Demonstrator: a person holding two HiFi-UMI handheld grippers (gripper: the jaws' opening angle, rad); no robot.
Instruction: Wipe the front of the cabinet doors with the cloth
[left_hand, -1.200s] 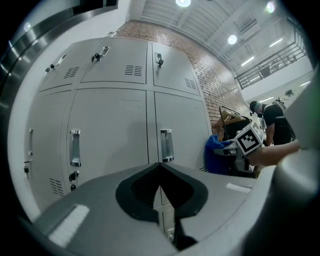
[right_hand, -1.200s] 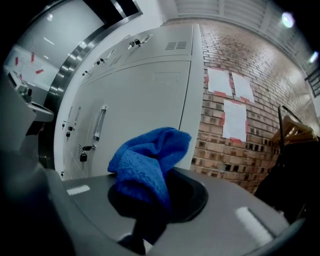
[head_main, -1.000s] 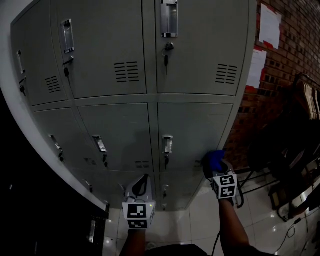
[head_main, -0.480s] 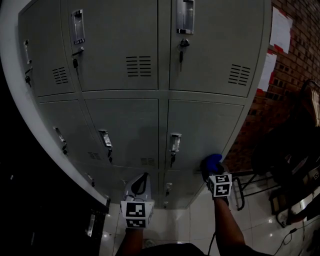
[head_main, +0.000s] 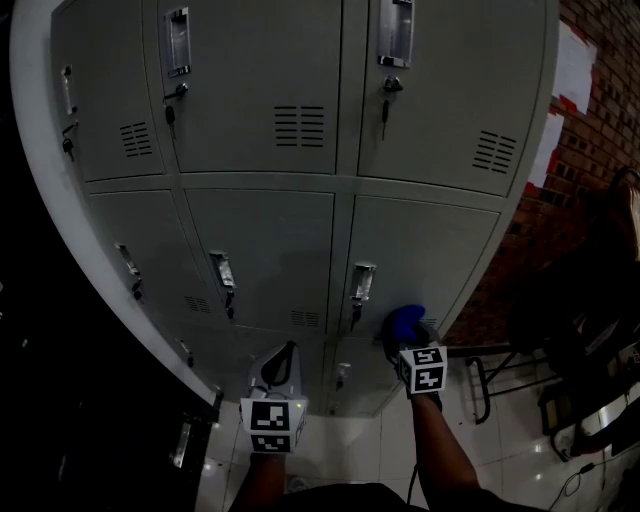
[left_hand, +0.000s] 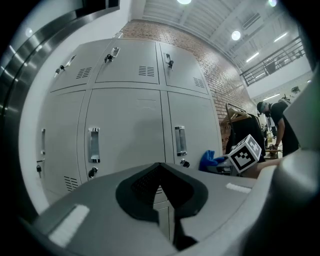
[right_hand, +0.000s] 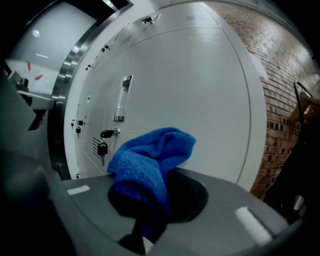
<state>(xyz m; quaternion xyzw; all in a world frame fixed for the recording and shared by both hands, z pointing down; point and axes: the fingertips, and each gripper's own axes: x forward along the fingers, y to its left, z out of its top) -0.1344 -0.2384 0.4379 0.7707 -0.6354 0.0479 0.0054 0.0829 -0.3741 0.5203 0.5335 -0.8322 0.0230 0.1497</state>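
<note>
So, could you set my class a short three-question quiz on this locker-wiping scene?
1. True or false: the left gripper holds the cloth.
2. Multiple choice: the cloth is A) red, B) blue, C) white.
3. Short answer: which gripper is shut on the cloth, close to the grey cabinet doors?
Key: 1 false, it is shut and empty. 2 B. 3 the right gripper.
</note>
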